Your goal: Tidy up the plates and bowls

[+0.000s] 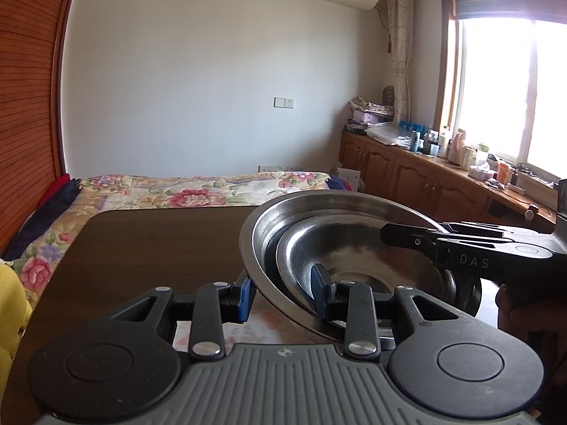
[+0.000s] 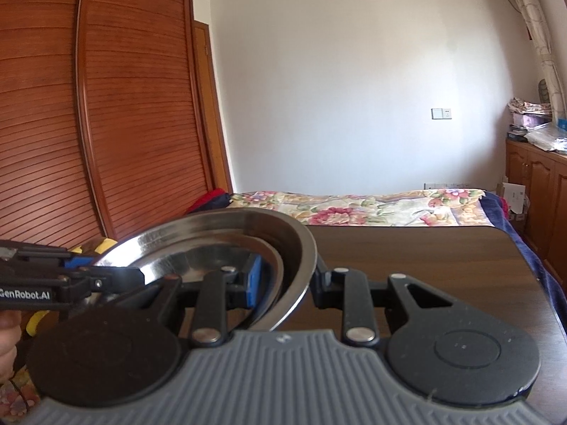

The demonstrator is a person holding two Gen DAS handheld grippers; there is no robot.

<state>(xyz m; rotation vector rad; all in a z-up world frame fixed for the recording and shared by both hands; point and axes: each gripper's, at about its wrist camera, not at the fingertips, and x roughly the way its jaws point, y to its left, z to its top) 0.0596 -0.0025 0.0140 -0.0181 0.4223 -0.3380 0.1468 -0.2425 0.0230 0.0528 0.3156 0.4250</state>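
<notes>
Two steel bowls are nested, the smaller bowl (image 1: 358, 258) sitting inside the larger bowl (image 1: 283, 223), and the pair is held tilted above the dark wooden bench (image 1: 141, 248), with both sets of tongs on it from opposite sides.

In the left wrist view the left tongs (image 1: 285, 292) straddle the near rims: one blue-padded finger lies outside the larger bowl's wall, the other inside the smaller bowl, so the jaws are narrowed onto both walls together. The right tongs (image 1: 407, 235) reach in from the right edge of that view, with one finger lying over the far rims and its mate hidden below the bowls.

In the right wrist view the right tongs (image 2: 283, 283) show the same pinch: a blue pad inside the smaller bowl (image 2: 212, 258), the other finger outside the larger bowl (image 2: 304, 258). The left tongs (image 2: 106, 272) enter from the left and clasp the opposite rim.

Beyond the bench lies a bed with a floral cover (image 1: 198, 187)
</notes>
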